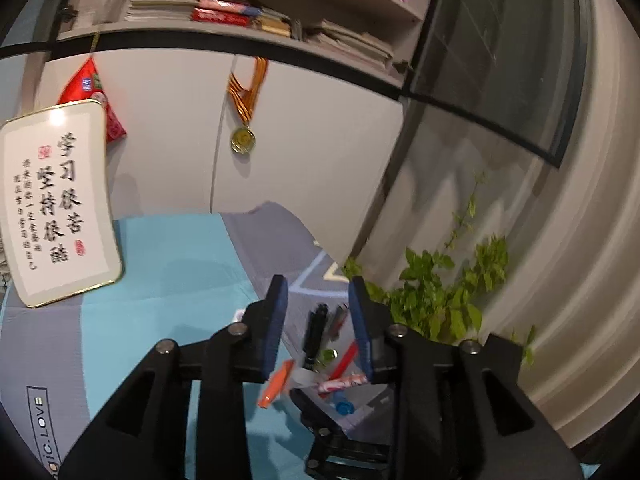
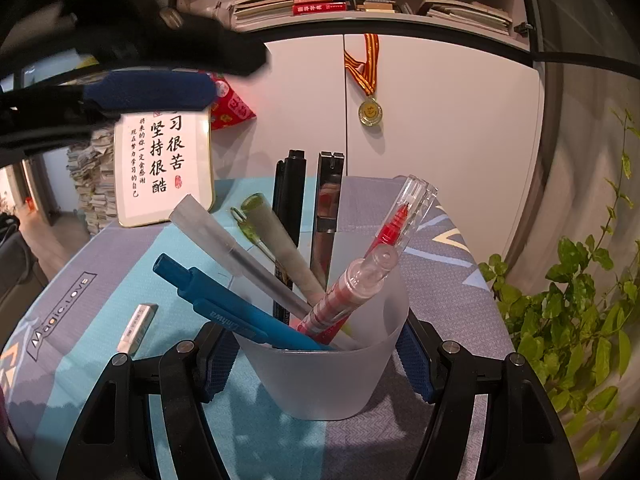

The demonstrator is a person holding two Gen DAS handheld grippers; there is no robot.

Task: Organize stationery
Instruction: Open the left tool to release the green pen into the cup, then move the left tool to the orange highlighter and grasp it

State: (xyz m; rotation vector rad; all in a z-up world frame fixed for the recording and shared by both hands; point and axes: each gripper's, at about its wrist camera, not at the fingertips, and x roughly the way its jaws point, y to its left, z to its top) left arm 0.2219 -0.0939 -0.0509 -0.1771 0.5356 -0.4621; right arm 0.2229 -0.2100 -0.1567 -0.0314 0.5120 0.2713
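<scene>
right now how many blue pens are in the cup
1. The blue pen leans out over the left rim of the frosted cup, clip end up, beside the grey stick. More could sit hidden lower in the cup.

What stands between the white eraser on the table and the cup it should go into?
Nothing lies on the cloth between the eraser and the cup. The blue pen leans out over the rim on that side, and a finger of the right gripper presses the cup's wall there.

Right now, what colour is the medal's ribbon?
Red and gold stripes on the medal's ribbon; right wrist view.
</scene>
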